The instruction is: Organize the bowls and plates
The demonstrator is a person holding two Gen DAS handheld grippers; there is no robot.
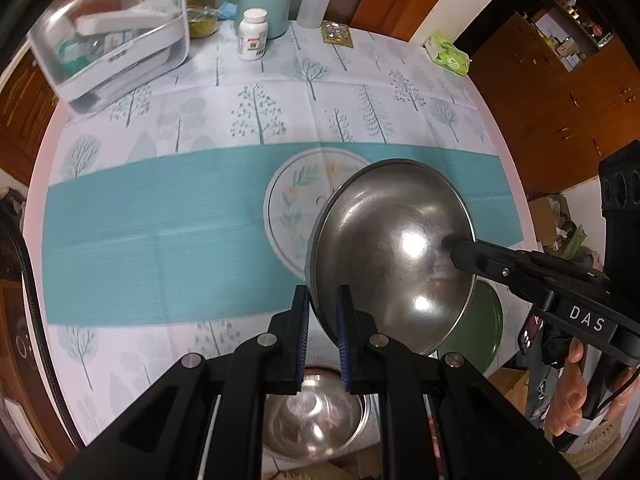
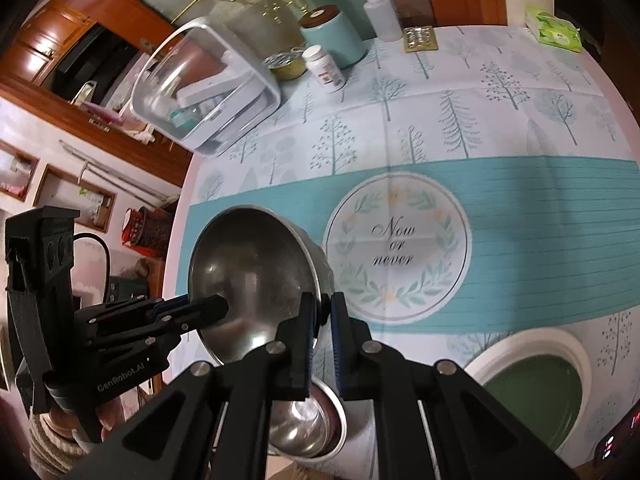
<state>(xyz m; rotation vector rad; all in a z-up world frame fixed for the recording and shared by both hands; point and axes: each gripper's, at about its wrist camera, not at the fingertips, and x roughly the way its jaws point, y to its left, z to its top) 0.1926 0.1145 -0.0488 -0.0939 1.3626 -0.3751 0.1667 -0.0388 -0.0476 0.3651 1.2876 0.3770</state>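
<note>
Hanging tilted in the air over the table (image 1: 168, 240), a shiny steel bowl (image 1: 388, 256) is pinched on both sides of its rim. The left gripper (image 1: 323, 312) is squeezed tight on the near edge. The right gripper (image 2: 325, 320) bites the other edge. Under them, on the near side, sits a second steel bowl (image 1: 316, 416). A green bowl (image 2: 532, 396) with a white rim rests just to its right.

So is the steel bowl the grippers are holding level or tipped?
Tipped. The steel bowl hangs above the table, its empty inside turned toward the camera, left gripper and right gripper clamping opposite rims.
</note>
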